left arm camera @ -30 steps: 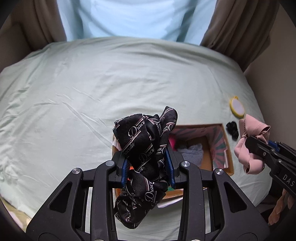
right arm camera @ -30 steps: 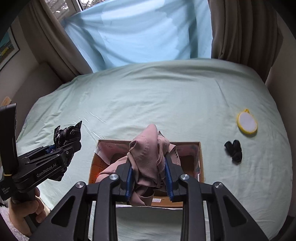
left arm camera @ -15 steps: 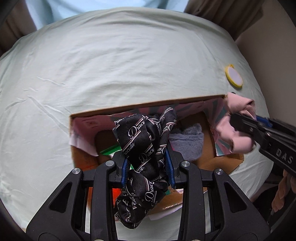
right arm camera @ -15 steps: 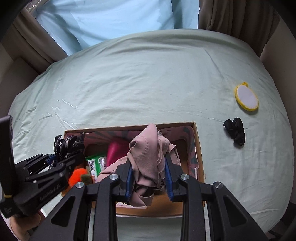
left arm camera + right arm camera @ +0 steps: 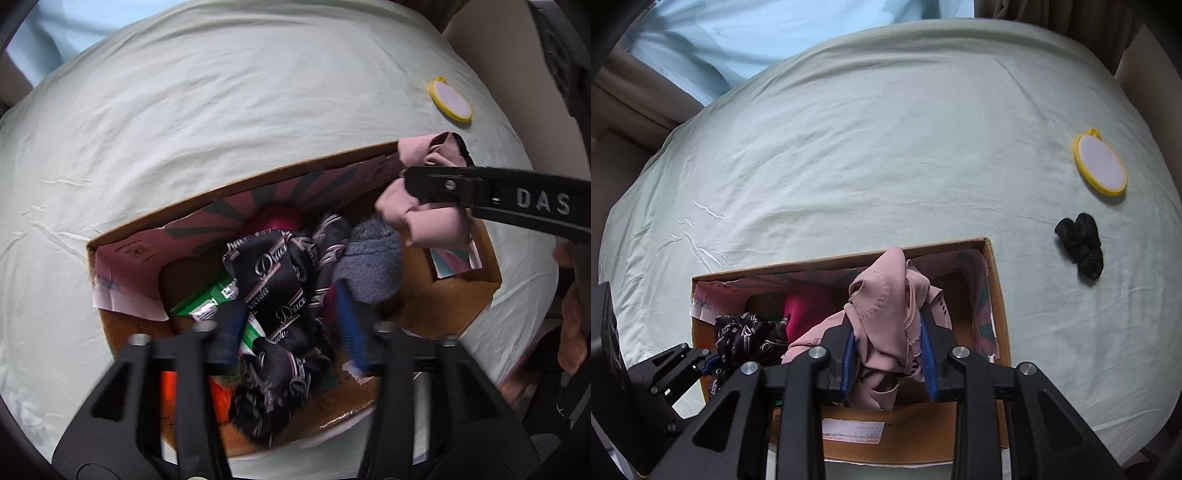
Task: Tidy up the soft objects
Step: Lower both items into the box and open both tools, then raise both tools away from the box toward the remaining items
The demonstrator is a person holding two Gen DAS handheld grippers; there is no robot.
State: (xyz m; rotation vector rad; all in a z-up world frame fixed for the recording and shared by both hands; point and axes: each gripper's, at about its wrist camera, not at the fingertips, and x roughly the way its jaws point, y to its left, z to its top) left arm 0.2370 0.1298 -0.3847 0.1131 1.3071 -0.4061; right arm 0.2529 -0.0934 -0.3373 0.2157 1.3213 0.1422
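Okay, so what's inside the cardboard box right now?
In the cardboard box: a black patterned scarf, a grey fuzzy cloth, a magenta item, a green packet and something orange. The scarf covers whatever lies beneath it.

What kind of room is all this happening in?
Most likely a bedroom. A wide bed with a pale green sheet fills the view, brown curtains hang by the window behind it, and an open cardboard box of soft things sits on the bed.
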